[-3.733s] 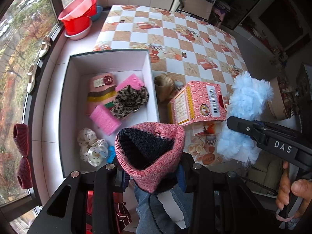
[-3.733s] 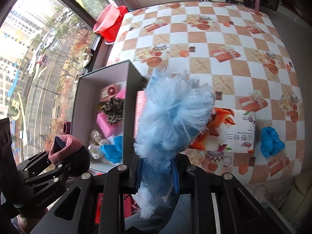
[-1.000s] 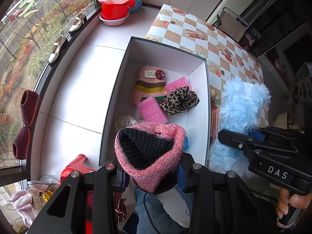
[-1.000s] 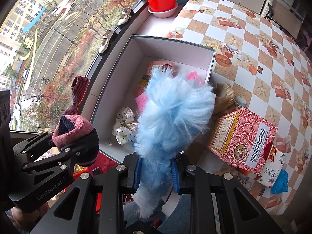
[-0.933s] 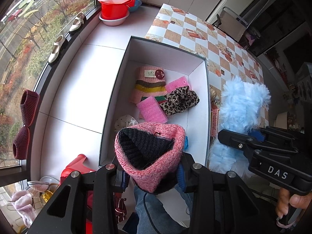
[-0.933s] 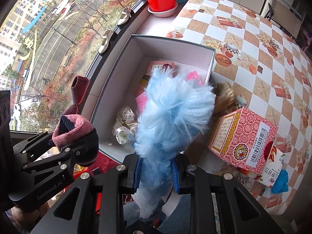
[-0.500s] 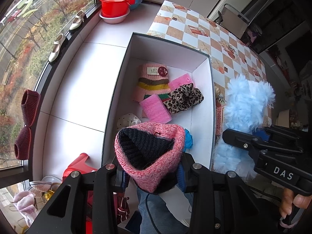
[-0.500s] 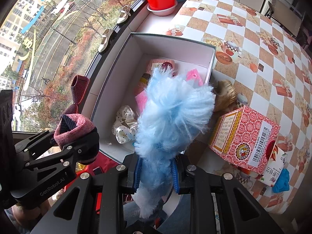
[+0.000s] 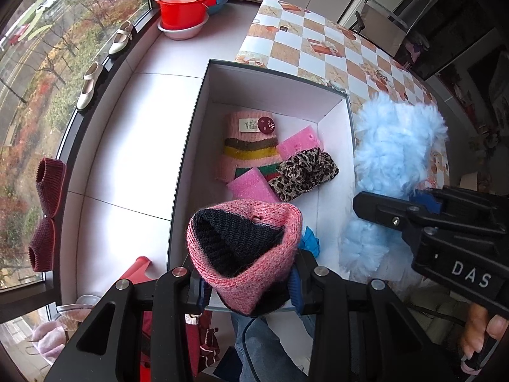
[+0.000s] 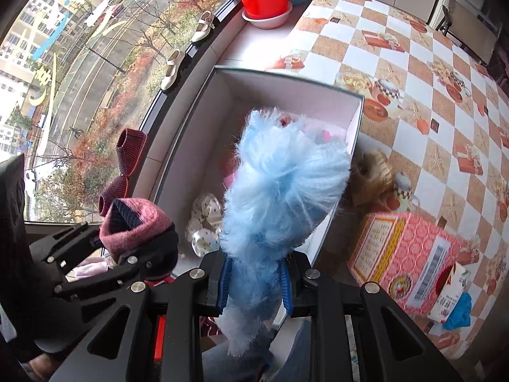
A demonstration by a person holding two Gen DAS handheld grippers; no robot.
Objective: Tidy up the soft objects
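My left gripper (image 9: 248, 289) is shut on a pink knit hat with a dark lining (image 9: 245, 245), held above the near end of a white open box (image 9: 270, 86). My right gripper (image 10: 254, 283) is shut on a fluffy light-blue item (image 10: 283, 184), over the box's near right corner; it also shows in the left wrist view (image 9: 394, 152). In the box lie a striped pink knit hat (image 9: 248, 146), two pink sponges (image 9: 251, 186), a leopard scrunchie (image 9: 305, 175), a white dotted scrunchie (image 10: 203, 222) and a blue piece (image 9: 310, 242).
The box sits on a white sill (image 9: 127, 127) beside a checkered table (image 10: 429, 79). On the table are a pink patterned carton (image 10: 404, 254), a tan scrunchie (image 10: 372, 172), a tissue pack and a blue cloth (image 10: 458, 312). Red and pink basins (image 9: 187, 3) stand at the far end.
Both grippers have moved a little further over the box with their items still held. The box now lies more centred under them. Nothing was let go.
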